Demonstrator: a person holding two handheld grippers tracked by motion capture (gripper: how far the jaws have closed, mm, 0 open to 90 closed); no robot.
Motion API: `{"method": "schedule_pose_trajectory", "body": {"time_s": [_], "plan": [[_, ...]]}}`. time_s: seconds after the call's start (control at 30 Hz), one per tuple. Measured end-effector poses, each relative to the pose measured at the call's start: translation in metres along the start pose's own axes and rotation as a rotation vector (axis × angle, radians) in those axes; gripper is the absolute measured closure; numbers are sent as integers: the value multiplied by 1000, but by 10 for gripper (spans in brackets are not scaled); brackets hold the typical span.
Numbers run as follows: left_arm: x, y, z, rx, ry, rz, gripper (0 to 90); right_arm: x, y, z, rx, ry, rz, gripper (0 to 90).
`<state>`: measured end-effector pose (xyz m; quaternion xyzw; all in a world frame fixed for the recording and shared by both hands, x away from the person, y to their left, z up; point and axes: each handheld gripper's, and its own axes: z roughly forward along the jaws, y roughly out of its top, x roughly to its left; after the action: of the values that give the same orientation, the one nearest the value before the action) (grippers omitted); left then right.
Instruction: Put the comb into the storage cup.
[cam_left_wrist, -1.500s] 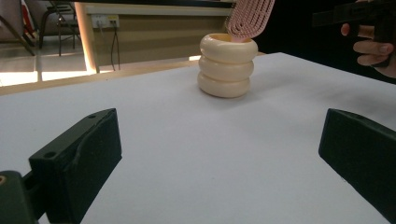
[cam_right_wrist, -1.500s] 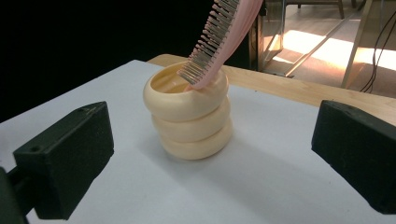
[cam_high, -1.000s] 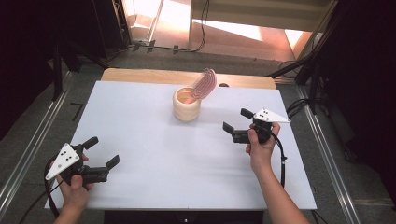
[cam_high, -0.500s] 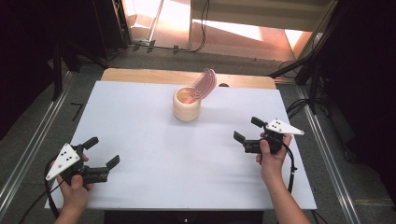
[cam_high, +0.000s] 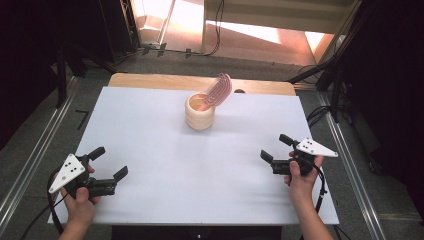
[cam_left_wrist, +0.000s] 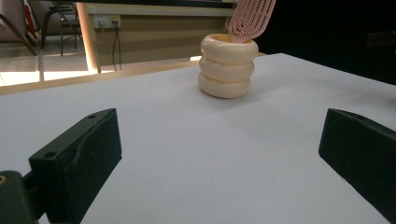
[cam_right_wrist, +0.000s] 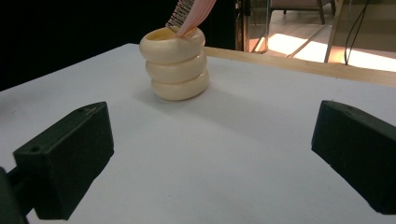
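Left gripper (cam_high: 111, 167), right gripper (cam_high: 275, 148): jaws wide, empty. Ribbed cream holder (cam_left_wrist: 228, 66) ridges seen from gripper views; pink comb (cam_high: 219, 90) inside. White table (cam_high: 150, 130); grey floor (cam_high: 30, 125).

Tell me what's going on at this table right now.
A person holds a two-jaw gripper in each hand over a white table. The left gripper and the right gripper are both open and hold nothing, near the table's front corners. Between them, farther back, a cream ribbed cup stands upright with a pink comb leaning out of it. Neither gripper touches the cup.
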<state>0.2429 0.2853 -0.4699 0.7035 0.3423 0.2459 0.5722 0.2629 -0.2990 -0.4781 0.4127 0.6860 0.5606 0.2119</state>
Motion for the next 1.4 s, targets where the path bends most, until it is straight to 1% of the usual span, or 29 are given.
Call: {"method": "schedule_pose_trajectory", "body": {"time_s": [0.1, 0.2, 0.3, 0.43, 0.6, 0.7, 0.73, 0.87, 0.97, 1.07, 1.13, 1.2, 1.33, 1.4], "plan": [[0, 0, 0, -1, 2, -1, 0, 0, -3, -5, 6, -11, -19, 0], [0, 0, 0, -1, 4, -4, 0, -1, -6, -11, 1, -10, -15, 0], [-1, -1, 1, 2, 6, -4, 0, -2, -9, -18, 6, -20, -24, 0], [-1, -1, 0, 4, 13, -2, 1, -5, -14, -27, 3, -30, -17, 0], [-1, -1, -1, 13, 26, 2, 1, -9, -24, -41, 6, -58, -10, 0], [-1, -3, 0, 19, 29, -2, 0, -12, -28, -50, 2, -65, -10, 0], [-1, -3, 1, 22, 33, 1, 1, -13, -30, -53, 4, -73, -17, 0], [-1, -4, 2, 34, 38, 5, 0, -18, -36, -65, -5, -80, 8, 0], [-1, -4, 2, 37, 42, 9, 0, -22, -40, -72, -3, -94, -3, 0], [-2, -4, 1, 38, 41, 14, 0, -25, -44, -78, -12, -94, 13, 0], [-1, -4, 0, 36, 44, 9, 0, -28, -46, -82, -9, -110, 10, 0], [0, -3, -2, 29, 47, 6, 0, -31, -49, -86, -13, -110, 10, 0], [3, -3, -5, 24, 52, 5, 1, -33, -56, -90, 4, -110, 3, 0], [4, -3, -7, 21, 57, 0, 0, -35, -57, -93, -8, -107, 12, 0]]}}
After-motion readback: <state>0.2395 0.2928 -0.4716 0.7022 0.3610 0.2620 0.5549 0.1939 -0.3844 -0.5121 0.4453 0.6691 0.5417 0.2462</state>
